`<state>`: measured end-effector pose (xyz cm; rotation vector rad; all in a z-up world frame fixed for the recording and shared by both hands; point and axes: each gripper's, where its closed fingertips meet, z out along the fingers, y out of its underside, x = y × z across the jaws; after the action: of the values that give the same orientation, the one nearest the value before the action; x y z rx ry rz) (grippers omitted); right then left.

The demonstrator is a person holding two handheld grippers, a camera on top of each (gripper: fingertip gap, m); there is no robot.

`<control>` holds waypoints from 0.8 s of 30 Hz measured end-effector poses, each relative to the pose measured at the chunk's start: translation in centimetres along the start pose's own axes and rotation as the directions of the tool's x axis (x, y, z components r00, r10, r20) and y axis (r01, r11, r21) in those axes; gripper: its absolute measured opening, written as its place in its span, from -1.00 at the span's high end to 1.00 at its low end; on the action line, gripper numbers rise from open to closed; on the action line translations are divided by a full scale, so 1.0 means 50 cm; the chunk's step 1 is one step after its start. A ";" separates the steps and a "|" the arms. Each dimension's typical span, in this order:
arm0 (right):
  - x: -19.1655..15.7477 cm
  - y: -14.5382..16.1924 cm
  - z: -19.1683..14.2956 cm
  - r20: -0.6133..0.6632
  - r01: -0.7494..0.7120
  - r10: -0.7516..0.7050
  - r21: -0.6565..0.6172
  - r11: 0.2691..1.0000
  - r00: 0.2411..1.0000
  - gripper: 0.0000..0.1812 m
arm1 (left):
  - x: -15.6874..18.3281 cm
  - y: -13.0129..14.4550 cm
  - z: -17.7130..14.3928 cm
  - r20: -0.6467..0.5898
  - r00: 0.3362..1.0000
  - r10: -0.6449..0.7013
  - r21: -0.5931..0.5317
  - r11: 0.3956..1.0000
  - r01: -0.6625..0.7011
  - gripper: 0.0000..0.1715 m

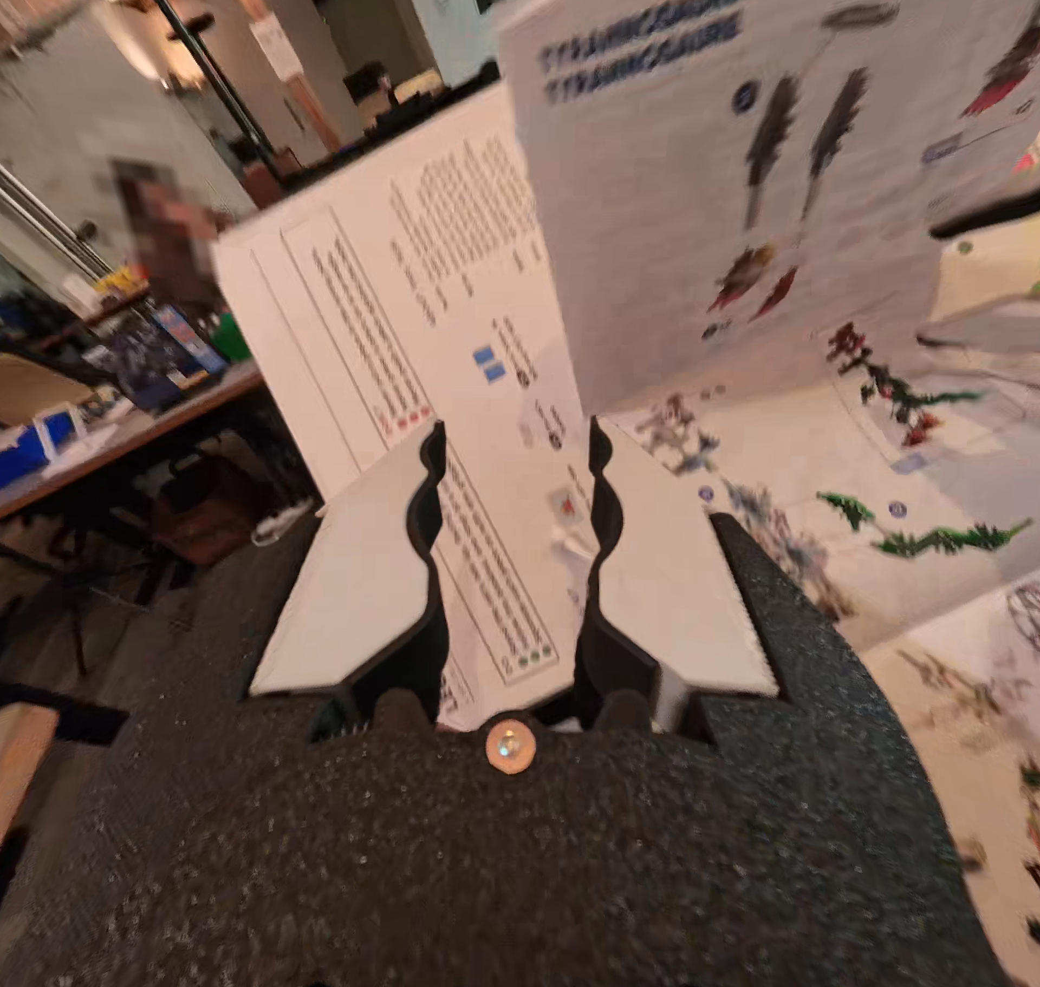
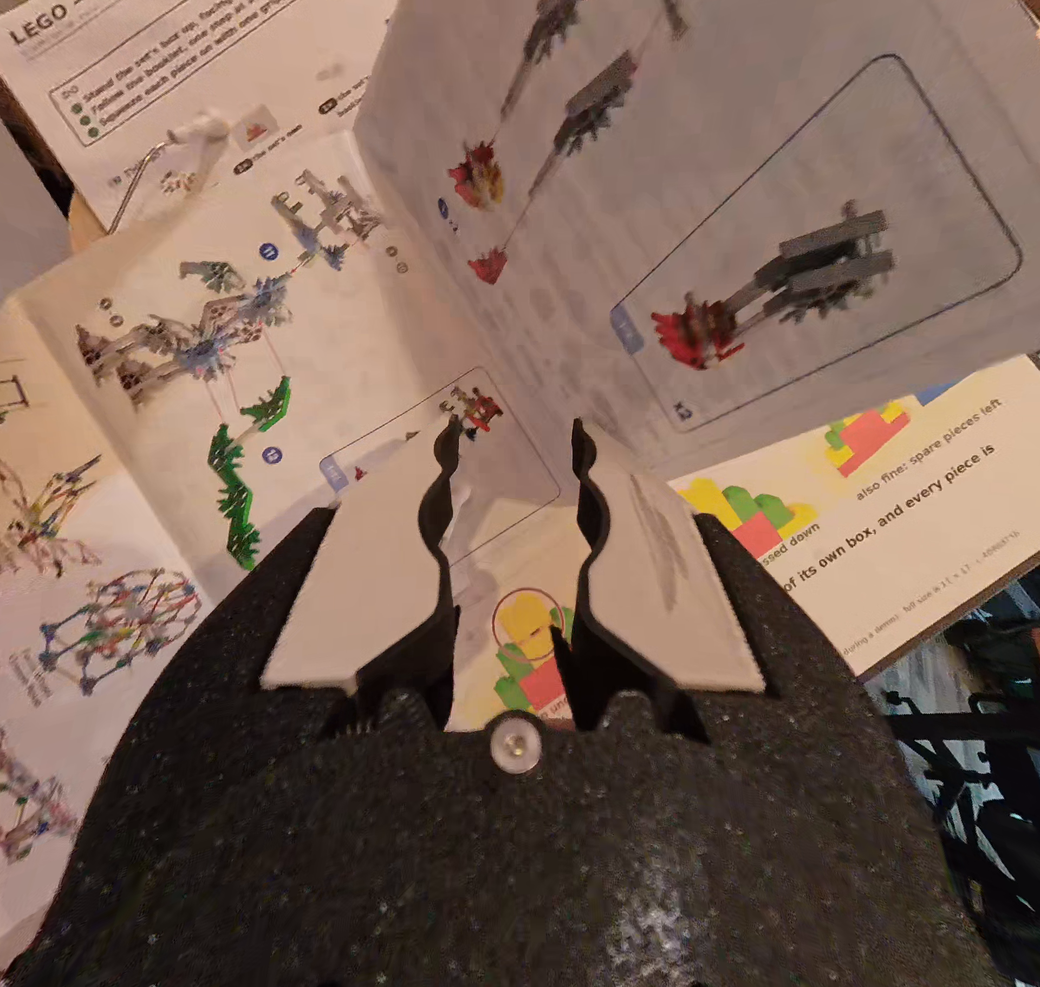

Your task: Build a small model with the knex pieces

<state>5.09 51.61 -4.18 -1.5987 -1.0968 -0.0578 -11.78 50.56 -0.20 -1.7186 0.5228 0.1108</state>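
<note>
A dim workroom lies beyond the left gripper: a pale wall, a dark pole (image 1: 208,68) slanting up, and off to its left a second worktop (image 1: 121,434) cluttered with blue boxes, blurred.

The left gripper (image 1: 515,434) points forward and slightly down, its white fingers (image 1: 360,560) spread to a moderate gap with nothing between them. Directly ahead of its tips and under them lies a white printed sheet (image 1: 394,307). Just right of the tips a booklet page (image 1: 675,172) stands raised, showing blurred drawings of building parts. Whether the tips touch the paper cannot be told.

The right gripper (image 2: 512,431) looks steeply down on the worktop, fingers (image 2: 664,577) likewise apart and empty. The open booklet (image 2: 236,341) spreads ahead and to its left, with drawings of grey, green and red toy assemblies; one page (image 2: 731,172) is lifted ahead and to the right, blurred. Beneath the gripper and off to its right lies a card (image 2: 900,499) printed with coloured bricks. Farther left lies another sheet (image 2: 112,639) with rod-and-connector models. To the far right, past the card's edge, the dark floor (image 2: 968,791) shows.
</note>
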 end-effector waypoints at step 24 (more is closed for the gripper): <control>0.041 0.010 0.063 -0.052 -0.034 0.030 -0.070 0.997 0.998 0.69 | 0.108 0.128 0.017 -0.179 0.948 -0.262 -0.037 0.965 0.259 0.96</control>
<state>5.03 55.38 -4.51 -1.6689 -1.0396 -0.1163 -9.36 49.08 -8.13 -1.8051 0.4238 -0.2355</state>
